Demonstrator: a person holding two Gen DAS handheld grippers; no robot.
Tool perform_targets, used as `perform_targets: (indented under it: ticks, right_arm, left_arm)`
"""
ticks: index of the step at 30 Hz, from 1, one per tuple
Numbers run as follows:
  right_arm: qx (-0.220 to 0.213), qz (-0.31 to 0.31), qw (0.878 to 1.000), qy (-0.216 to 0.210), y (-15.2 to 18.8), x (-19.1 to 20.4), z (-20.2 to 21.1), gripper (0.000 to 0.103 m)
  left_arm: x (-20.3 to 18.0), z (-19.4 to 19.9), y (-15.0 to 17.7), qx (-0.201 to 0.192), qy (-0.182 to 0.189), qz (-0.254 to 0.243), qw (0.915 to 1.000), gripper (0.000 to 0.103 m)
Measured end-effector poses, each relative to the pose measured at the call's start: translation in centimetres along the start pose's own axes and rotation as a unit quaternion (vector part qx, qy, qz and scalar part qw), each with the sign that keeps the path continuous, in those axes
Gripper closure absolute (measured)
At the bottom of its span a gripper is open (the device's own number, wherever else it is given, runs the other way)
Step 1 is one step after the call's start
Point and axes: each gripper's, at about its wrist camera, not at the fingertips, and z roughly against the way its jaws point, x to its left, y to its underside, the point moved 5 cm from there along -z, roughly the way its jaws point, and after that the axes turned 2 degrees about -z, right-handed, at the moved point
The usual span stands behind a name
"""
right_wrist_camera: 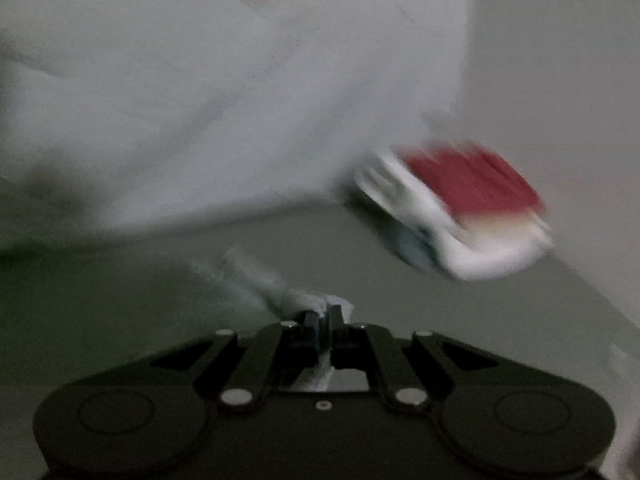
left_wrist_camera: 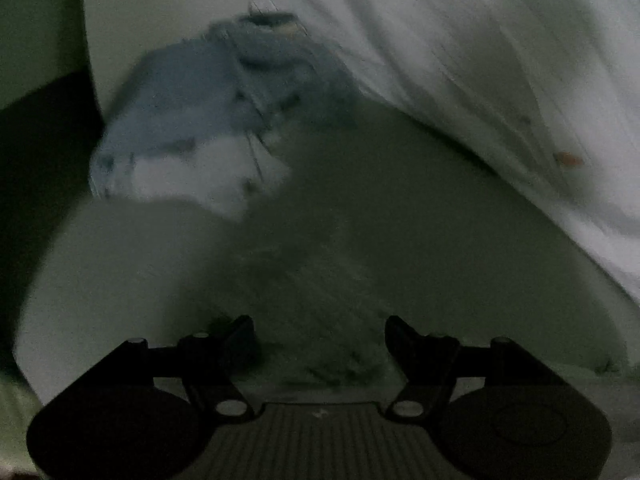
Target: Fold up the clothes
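Pale surface [right_wrist_camera: 120,280] under cloth-pinching right gripper [right_wrist_camera: 324,316]

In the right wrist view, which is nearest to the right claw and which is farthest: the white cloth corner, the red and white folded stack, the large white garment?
1. White cloth corner: pinched in the shut right claw.
2. Red and white folded stack: ahead, to the right.
3. Large white garment: spreads above and left; its bulk seems farthest, though blur makes this uncertain.
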Motion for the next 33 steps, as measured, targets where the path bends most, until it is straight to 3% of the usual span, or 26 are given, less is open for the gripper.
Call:
perform_targets:
  ticks: [2,3,7,10,19,24,29,33]
  right_arm:
    - [0.054,-0.045,0.998,0.001,1.5,-3.7,-1.2,0.097]
    - [0.061,-0.058,0.997,0.002,1.8,-4.8,-1.3,0.094]
    - [0.044,-0.061,0.997,-0.012,2.2,-5.6,-0.5,0.072]
    - [0.036,-0.077,0.995,-0.043,2.2,-5.4,-0.3,0.072]
    - [0.033,-0.08,0.992,-0.095,0.6,0.1,-3.2,0.069]
    - [0.046,-0.039,0.991,-0.122,-1.0,4.6,-6.2,0.064]
    - [0.06,0.029,0.995,-0.078,-1.4,6.4,-8.7,0.061]
    - [0.08,0.025,0.995,-0.049,-0.9,4.7,-10.4,0.055]
  left_arm:
    - [-0.9,0.4,2.1,0.016,0.003,0.004,0.9999,0.029]
    - [-1.3,0.5,2.8,0.024,0.001,0.007,0.9997,0.029]
    - [-2.3,0.5,3.9,0.041,0.014,0.015,0.9989,0.029]
    - [-3.1,0.1,3.0,0.037,0.02,0.01,0.9991,0.029]
    - [-4.5,-2.0,-2.1,0.002,-0.008,-0.008,0.9999,0.029]
    - [-3.4,-5.1,-4.5,0.018,-0.044,-0.004,0.9989,0.029]
    - [-2.5,-7.6,-4.8,0.05,-0.079,-0.005,0.9956,0.029]
    - [-1.5,-9.0,-4.3,0.07,-0.09,0.014,0.9934,0.029]
